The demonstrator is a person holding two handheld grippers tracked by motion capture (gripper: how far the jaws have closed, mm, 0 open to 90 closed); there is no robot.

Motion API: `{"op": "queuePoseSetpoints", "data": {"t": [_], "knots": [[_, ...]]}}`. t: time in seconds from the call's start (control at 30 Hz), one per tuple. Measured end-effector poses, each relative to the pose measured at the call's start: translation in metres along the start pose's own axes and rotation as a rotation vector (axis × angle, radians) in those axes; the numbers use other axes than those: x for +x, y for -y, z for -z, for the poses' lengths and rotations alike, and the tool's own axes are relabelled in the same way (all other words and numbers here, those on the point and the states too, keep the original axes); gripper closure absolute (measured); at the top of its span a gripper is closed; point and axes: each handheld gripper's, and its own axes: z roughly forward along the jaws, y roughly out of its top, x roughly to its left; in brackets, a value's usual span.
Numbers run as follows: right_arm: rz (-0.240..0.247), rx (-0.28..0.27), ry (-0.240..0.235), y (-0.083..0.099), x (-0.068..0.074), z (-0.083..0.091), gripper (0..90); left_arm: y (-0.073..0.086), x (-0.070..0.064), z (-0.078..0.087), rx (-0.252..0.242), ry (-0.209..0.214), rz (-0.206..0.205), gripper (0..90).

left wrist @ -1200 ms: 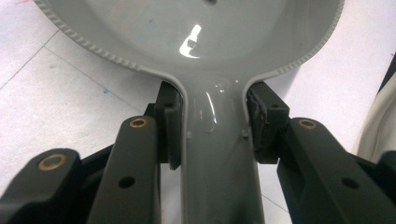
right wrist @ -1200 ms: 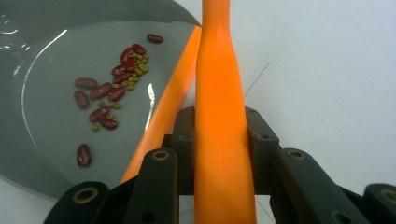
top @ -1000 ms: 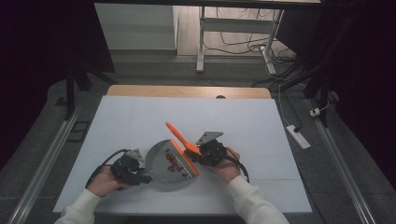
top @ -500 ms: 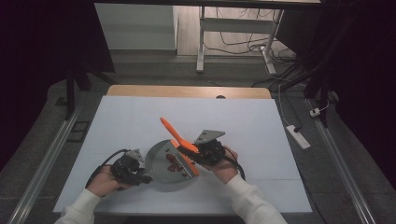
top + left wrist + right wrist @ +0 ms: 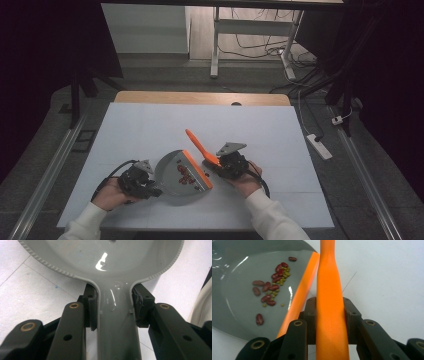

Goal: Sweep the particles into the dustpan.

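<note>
Two tools held. High view: left gripper (image 5: 150, 187) clamps grey dustpan (image 5: 172, 175) near-centre on table (image 5: 125, 125); right gripper (image 5: 220, 161) grips orange brush (image 5: 200, 146).

Left gripper view: jaws closed on the dustpan's handle; twisting likely tips it.

Right gripper view: jaws shut on the brush; a careless sweep could scatter beans (image 5: 270, 287).

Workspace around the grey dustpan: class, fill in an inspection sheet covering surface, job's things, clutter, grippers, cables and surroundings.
Surface: white table top, wooden strip at far edge.
Job's things: grey dustpan with orange lip holds red beans and small green ones; orange brush handle beside it.
Clutter: nothing seen.
Grippers: left hand-held gripper shut on the dustpan's handle; right hand-held gripper shut on the brush handle.
Cables: black cable trails from left gripper; floor cables beyond.
Surroundings: white power strip on floor, desk legs behind.
</note>
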Motion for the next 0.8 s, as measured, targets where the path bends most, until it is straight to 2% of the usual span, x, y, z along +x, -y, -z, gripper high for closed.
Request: {"op": "queuePoseSetpoints", "data": {"t": [0.07,0.13,0.2,0.23,0.3,0.33,0.43,0.53,0.6,0.8], "knots": [[0.005,0.002,0.002,0.000,0.003,0.000,69.7,0.000,0.000,0.000,-0.001,0.000,0.000,61.6],[-0.011,-0.007,-0.022,0.001,0.007,0.000,69.7,0.000,0.000,0.000,0.000,-0.001,-0.001,61.6],[-0.005,-0.009,-0.010,0.001,0.013,0.000,69.7,0.000,0.000,0.000,0.000,-0.001,0.001,61.6],[-0.004,-0.015,-0.019,0.002,0.015,0.001,69.7,0.000,0.000,0.000,0.000,0.000,0.000,61.6],[-0.035,-0.033,-0.059,0.001,0.019,0.001,69.7,0.000,0.000,0.000,0.001,0.000,0.000,61.6],[-0.030,-0.041,-0.060,0.000,0.022,0.001,69.7,0.000,0.000,0.000,0.001,-0.001,0.000,61.6],[-0.035,-0.075,-0.131,-0.005,0.027,0.005,69.8,0.000,0.000,0.000,0.001,-0.001,-0.002,61.6],[-0.017,-0.101,-0.112,-0.008,0.028,0.011,69.7,0.000,0.000,0.000,-0.002,-0.002,0.000,61.6],[-0.035,-0.118,-0.103,-0.009,0.021,0.016,69.7,0.001,0.000,-0.001,-0.005,-0.003,0.000,61.6],[-0.081,-0.125,-0.047,-0.003,-0.001,0.024,69.7,0.003,-0.001,-0.001,-0.020,-0.019,-0.013,61.6]]}}
